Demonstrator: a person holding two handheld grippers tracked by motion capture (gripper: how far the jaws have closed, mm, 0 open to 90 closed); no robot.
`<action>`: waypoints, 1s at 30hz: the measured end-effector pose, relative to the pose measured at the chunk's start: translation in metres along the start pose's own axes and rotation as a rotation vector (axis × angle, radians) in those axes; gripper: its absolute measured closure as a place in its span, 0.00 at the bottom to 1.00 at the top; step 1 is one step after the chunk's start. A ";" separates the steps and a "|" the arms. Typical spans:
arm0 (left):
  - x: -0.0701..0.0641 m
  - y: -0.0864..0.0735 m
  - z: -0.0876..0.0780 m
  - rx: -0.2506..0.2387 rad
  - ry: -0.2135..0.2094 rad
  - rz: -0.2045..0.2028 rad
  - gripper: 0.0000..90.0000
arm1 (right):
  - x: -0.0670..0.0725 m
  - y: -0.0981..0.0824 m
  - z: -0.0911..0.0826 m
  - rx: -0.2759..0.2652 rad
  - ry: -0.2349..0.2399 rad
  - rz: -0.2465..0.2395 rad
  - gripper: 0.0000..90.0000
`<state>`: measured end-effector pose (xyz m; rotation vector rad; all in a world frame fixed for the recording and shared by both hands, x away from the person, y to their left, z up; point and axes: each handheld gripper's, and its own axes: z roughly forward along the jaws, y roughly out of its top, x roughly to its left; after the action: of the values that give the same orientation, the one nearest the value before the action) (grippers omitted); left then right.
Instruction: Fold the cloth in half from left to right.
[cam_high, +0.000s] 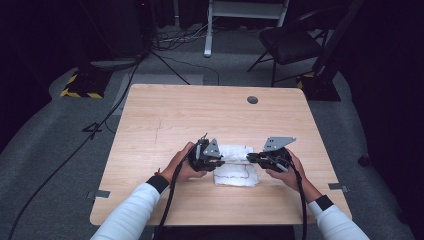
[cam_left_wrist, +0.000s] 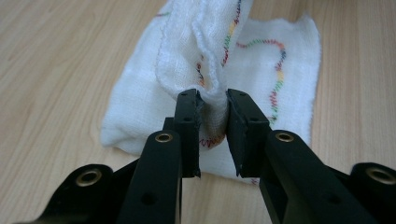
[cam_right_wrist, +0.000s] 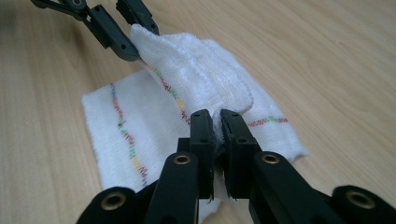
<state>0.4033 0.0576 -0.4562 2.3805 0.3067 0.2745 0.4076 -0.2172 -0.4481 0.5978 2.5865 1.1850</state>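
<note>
**Jaws pinch a folded cloth from both ends**

Jaws on both sides are clenched on the same white cloth (cam_high: 235, 167): the left gripper (cam_left_wrist: 213, 114) has a bunched edge squeezed between its pads, though loosely, and the right gripper (cam_right_wrist: 217, 128) nips the opposite bunched edge more tightly.

Starting with the biggest thing, the wooden surface (cam_high: 175, 115) is bare apart from a small round grommet (cam_high: 252, 99) near its far edge. The cloth lies toward the near side of it, between the person's two hands, partly flat and partly lifted into a soft ridge that runs from one gripper to the other.

To my eye it is light, limp gauze-like fabric that will sag, crease and slip out of shape rather than hold a fold by itself. It looks best taken at hems or corners, where layers double up, as both grippers do now.

Smallest of all, a wavy line of rainbow stitching (cam_left_wrist: 275, 70) wanders along its border.
</note>
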 end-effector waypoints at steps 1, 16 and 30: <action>-0.002 -0.001 0.000 0.007 0.000 0.003 0.83 | 0.002 -0.001 0.000 0.007 0.003 -0.005 0.93; -0.017 -0.014 -0.001 0.027 -0.017 0.000 0.89 | 0.021 -0.025 -0.005 0.065 0.039 -0.012 0.90; -0.037 -0.022 0.009 0.082 -0.012 0.016 0.85 | 0.030 -0.047 0.000 0.131 0.017 -0.019 0.89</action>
<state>0.3675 0.0564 -0.4817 2.4651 0.2980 0.2595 0.3683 -0.2306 -0.4853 0.5895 2.6936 1.0251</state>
